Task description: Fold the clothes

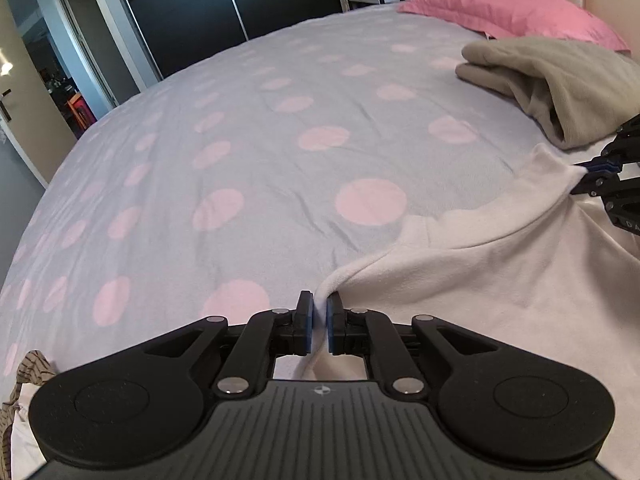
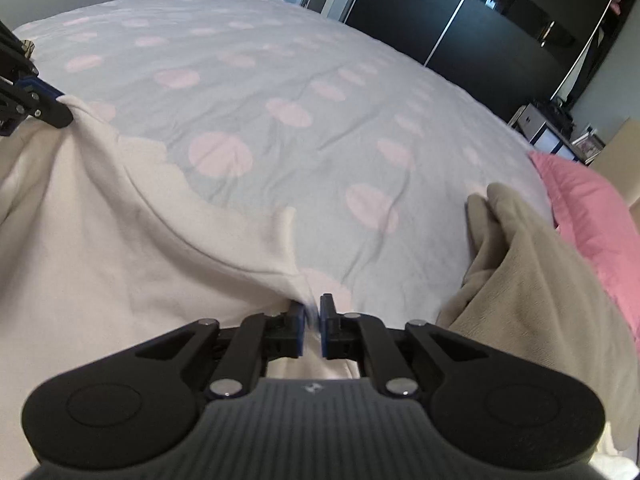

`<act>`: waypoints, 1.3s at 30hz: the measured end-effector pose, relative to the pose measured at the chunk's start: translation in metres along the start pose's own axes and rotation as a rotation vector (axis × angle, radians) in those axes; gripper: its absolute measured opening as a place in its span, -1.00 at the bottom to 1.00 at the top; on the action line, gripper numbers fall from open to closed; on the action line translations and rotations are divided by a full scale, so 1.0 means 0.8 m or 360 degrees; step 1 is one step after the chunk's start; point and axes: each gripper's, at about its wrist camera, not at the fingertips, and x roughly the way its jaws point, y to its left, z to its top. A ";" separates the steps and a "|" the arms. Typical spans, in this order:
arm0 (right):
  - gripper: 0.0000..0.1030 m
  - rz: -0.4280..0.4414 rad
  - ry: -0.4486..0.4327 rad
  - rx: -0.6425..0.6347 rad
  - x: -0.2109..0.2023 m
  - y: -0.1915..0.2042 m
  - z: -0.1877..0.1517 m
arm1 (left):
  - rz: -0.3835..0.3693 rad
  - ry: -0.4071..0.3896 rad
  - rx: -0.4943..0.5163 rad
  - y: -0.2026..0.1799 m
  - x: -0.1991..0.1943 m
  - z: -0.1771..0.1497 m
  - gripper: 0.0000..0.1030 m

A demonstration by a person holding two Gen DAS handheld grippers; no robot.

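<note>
A white garment [image 1: 500, 280] [image 2: 100, 240] lies spread over the near part of the bed, its top edge stretched between the two grippers. My left gripper [image 1: 319, 300] is shut on one corner of that edge, with white cloth bunched between its blue pads. In the right wrist view the left gripper [image 2: 60, 100] shows at the far left, the cloth drawn to a point at its tip. My right gripper [image 2: 314, 304] is shut on the other corner; it appears in the left wrist view as the right gripper [image 1: 580, 170], cloth pinched at its tip.
A folded beige garment [image 1: 560, 80] [image 2: 520, 280] lies to the right by a pink pillow [image 1: 512, 8] [image 2: 592, 208]. The bed cover [image 1: 240, 140] is grey with pink dots. Striped cloth [image 1: 24, 380] lies at the near left. Dark wardrobe doors [image 2: 480, 20] stand beyond the bed.
</note>
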 end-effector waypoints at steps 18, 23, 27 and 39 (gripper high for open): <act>-0.01 0.0105 0.0112 0.0537 -0.122 -0.099 -0.052 | -0.0264 0.0075 -0.0562 0.047 -0.105 -0.064 0.18; 0.17 0.0187 0.0178 0.0564 -0.157 -0.092 -0.092 | -0.0245 0.0115 -0.0512 0.031 -0.137 -0.101 0.25; 0.16 0.0219 0.0261 0.0547 -0.182 -0.081 -0.133 | -0.0288 0.0210 -0.0464 0.017 -0.156 -0.136 0.24; 0.05 0.0234 0.0429 0.0656 -0.237 -0.084 -0.245 | -0.0244 0.0443 -0.0418 -0.002 -0.188 -0.234 0.16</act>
